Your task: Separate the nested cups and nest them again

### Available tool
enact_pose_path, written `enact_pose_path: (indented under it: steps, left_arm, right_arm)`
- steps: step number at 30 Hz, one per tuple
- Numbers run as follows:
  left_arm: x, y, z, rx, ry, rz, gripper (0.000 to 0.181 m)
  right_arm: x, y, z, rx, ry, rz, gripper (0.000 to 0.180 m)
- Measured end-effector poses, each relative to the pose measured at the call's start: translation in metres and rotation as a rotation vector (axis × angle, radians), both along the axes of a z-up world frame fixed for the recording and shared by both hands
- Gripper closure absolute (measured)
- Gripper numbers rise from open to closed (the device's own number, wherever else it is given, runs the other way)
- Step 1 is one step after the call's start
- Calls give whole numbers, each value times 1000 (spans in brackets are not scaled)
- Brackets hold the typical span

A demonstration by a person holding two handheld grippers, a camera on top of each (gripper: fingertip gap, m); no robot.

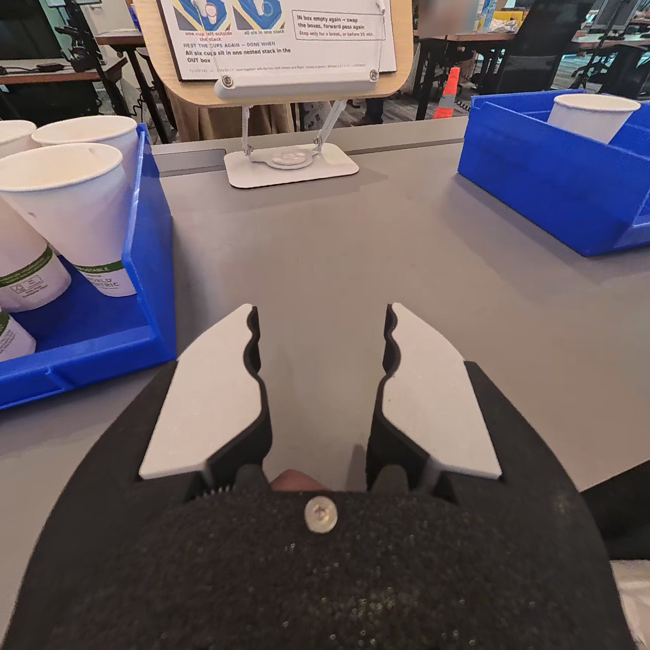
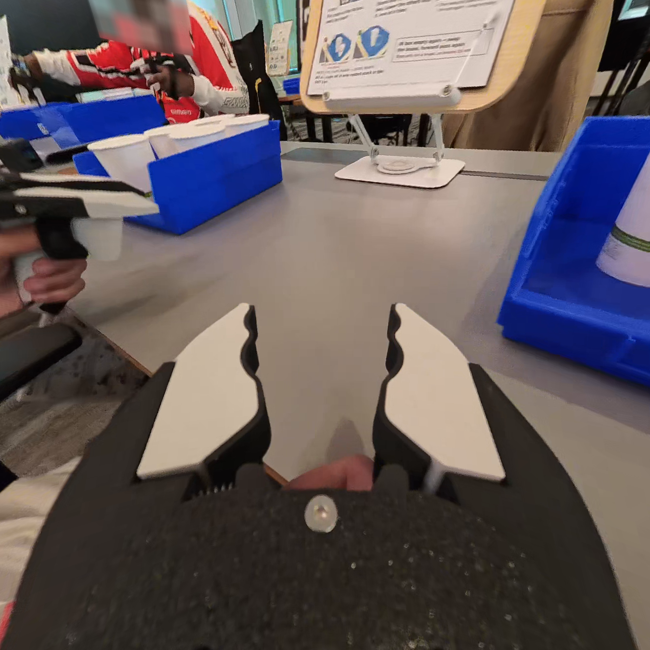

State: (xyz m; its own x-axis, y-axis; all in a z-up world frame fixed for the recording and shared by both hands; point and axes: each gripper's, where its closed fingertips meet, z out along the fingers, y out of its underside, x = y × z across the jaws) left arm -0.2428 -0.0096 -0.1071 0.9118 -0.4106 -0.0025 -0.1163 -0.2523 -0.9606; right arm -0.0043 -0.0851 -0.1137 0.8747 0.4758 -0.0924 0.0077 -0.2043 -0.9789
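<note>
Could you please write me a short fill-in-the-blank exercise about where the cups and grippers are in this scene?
1. Both the left gripper and right gripper are ____ and hold nothing.
2. Both bins are coloured ____.
3. The right bin holds ____ white paper cup.
4. Several separated cups stand in the ____ bin.

Missing words: open; blue; one; left

We hold the left gripper (image 1: 322,309) level and pointing forward, its two white-faced fingers (image 1: 211,397) spread wide with nothing between them. The right gripper (image 2: 322,309) sits the same way, fingers (image 2: 439,397) parted and empty. In the right wrist view the left gripper shows from the side (somewhat blurred), our left hand (image 2: 42,278) wrapped round its pistol grip, fingers curled under the handle. A bit of finger peeks out at the base of each gripper, just behind the jaws
</note>
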Motion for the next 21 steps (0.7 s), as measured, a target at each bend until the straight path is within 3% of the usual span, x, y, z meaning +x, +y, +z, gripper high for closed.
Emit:
enact_pose_path:
  steps: [4, 14, 21]
  left_arm:
    - [-2, 1, 2, 13, 9, 16, 113]
    - [-26, 3, 11, 36, 11, 89, 113]
    - [-174, 23, 29, 36, -23, 517, 101]
  right_arm:
    - [-9, -1, -10, 10, -105, 3, 109]
    - [-3, 0, -6, -44, 22, 22, 114]
    - [4, 2, -3, -67, 61, 24, 116]
